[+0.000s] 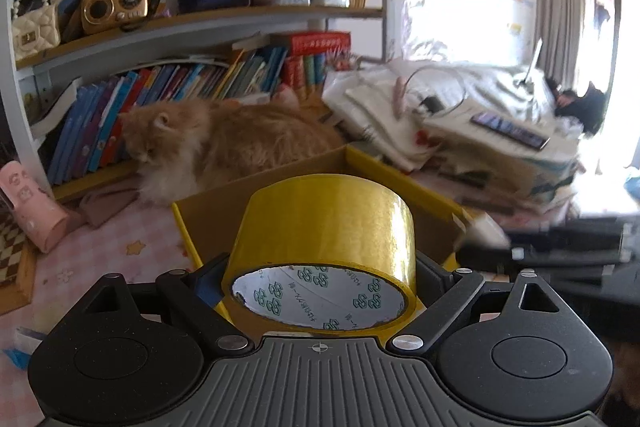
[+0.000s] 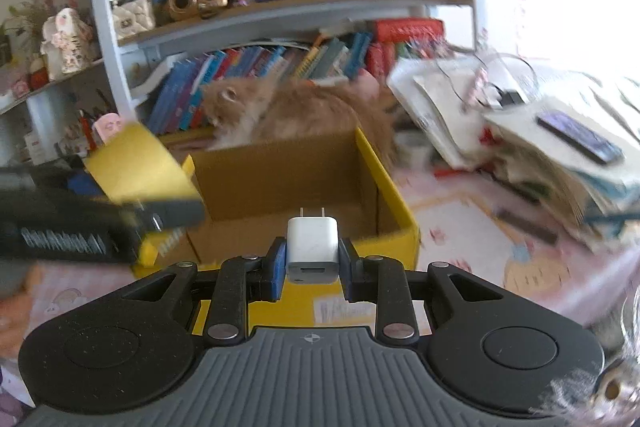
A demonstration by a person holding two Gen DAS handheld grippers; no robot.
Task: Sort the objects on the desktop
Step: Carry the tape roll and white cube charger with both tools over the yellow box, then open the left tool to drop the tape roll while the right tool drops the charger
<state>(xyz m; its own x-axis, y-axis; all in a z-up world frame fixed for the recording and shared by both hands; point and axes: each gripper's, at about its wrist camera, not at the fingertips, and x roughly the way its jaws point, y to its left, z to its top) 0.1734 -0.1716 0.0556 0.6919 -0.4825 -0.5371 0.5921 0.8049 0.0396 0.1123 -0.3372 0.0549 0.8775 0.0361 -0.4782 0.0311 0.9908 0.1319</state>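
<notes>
My left gripper (image 1: pixel 320 279) is shut on a wide roll of yellow tape (image 1: pixel 326 227), held over the near wall of an open yellow cardboard box (image 1: pixel 360 163). Seen from the right wrist, the same tape roll (image 2: pixel 136 163) and left gripper (image 2: pixel 160 215) hang at the box's left corner. My right gripper (image 2: pixel 312 259) is shut on a white USB charger plug (image 2: pixel 312 247), prongs pointing forward, just above the near wall of the yellow box (image 2: pixel 396 195). The bare brown bottom of the box shows inside.
An orange fluffy cat (image 1: pixel 224 143) lies right behind the box, in front of a bookshelf (image 1: pixel 192 23). A pile of papers with a phone (image 1: pixel 510 131) on top stands to the right. A pink cup (image 1: pixel 34 207) stands at the left on the pink table cover (image 2: pixel 480 239).
</notes>
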